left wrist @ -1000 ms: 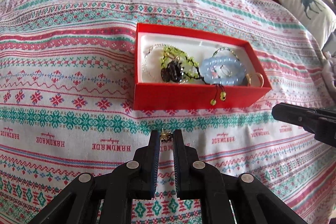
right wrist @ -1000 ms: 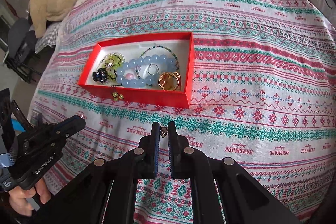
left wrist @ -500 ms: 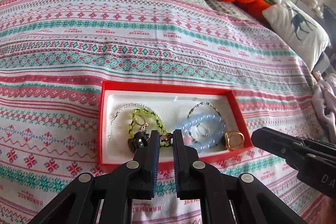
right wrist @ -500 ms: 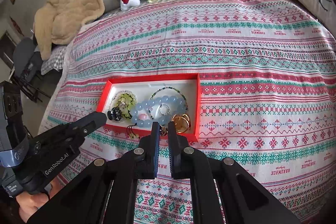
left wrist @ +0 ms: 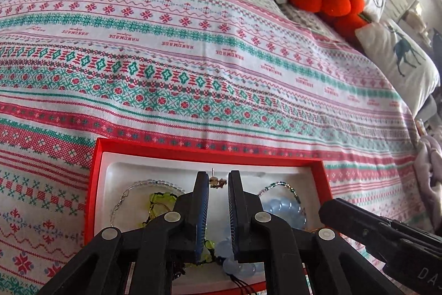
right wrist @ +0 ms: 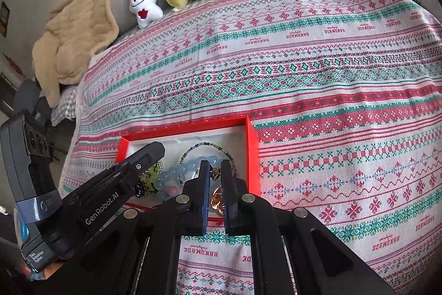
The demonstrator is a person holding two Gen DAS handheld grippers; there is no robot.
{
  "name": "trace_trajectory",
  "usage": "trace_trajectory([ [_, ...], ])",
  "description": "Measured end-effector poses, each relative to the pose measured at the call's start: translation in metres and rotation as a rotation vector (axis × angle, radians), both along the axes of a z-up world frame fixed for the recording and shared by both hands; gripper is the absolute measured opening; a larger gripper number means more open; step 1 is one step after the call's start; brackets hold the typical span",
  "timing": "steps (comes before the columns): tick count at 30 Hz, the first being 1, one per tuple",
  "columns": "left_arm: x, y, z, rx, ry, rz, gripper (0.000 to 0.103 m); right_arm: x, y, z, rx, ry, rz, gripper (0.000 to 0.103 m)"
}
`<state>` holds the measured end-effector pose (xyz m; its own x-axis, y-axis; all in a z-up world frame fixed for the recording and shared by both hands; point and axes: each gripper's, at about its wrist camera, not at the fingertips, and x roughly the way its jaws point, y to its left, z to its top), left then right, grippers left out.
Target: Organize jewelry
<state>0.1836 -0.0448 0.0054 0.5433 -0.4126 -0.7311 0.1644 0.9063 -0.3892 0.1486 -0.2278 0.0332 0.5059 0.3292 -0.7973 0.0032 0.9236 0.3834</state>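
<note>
Two grippers hang over the red jewelry box (left wrist: pixel 94 184) on the patterned bedspread (left wrist: pixel 193 60), each bringing in a small earring. Between the tips of the left gripper (left wrist: pixel 218 179), a gold stud earring (left wrist: pixel 216 181) sits with its thin post pointing straight up, its long axis upright and crosswise to the fingers — the jaws have just been opening, and the narrow gap now looks wider than the stud, so it is likely being let go above the white tray. Just beside it to the right, the right gripper (right wrist: pixel 215 173) is pinched tight on a second small earring (right wrist: pixel 215 174), too small to tell which way it points. Below both sets of fingers lie a blue bead bracelet (right wrist: pixel 176 173), green beads (left wrist: pixel 160 198) and gold rings (right wrist: pixel 216 202).
</note>
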Motion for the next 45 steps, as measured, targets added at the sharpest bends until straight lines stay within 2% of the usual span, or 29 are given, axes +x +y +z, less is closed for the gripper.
trace_trajectory([
  [2,0.001,0.001,-0.001,0.001,0.007,0.009,0.024,0.003,0.000,-0.002,-0.002,-0.001,0.003,0.008],
  [4,0.002,0.002,-0.001,-0.004,0.009,0.018,0.027,0.006,0.000,-0.004,-0.003,0.001,0.005,0.008],
  [10,-0.007,0.014,0.012,0.003,-0.021,0.059,0.027,0.015,0.003,-0.010,0.019,0.010,0.001,0.008],
  [13,-0.015,0.019,0.018,0.057,-0.057,0.097,0.028,0.018,0.007,-0.012,0.035,0.009,-0.005,0.008],
  [19,-0.020,0.024,0.021,0.140,-0.087,0.103,0.028,0.021,0.007,-0.015,0.083,0.007,-0.031,0.010],
  [21,-0.020,0.026,0.020,0.144,-0.078,0.104,0.030,0.021,0.007,-0.013,0.080,0.002,-0.030,0.014],
  [23,-0.022,0.028,0.019,0.149,-0.065,0.104,0.034,0.020,0.006,-0.011,0.075,-0.002,-0.033,0.025],
  [25,-0.026,0.028,0.019,0.154,-0.060,0.104,0.038,0.017,0.005,-0.008,0.073,-0.010,-0.033,0.030],
  [30,-0.039,0.027,0.026,0.188,-0.070,0.127,0.055,0.003,0.001,0.004,0.048,-0.037,-0.018,0.037],
  [35,-0.058,0.023,0.034,0.259,-0.090,0.131,0.085,-0.017,-0.004,0.013,0.014,-0.058,-0.009,0.054],
  [40,-0.078,0.020,0.042,0.305,-0.102,0.146,0.099,-0.041,-0.005,0.020,-0.053,-0.071,0.014,0.066],
  [45,-0.096,0.019,0.042,0.371,-0.100,0.173,0.102,-0.064,-0.003,0.025,-0.134,-0.091,0.036,0.082],
])
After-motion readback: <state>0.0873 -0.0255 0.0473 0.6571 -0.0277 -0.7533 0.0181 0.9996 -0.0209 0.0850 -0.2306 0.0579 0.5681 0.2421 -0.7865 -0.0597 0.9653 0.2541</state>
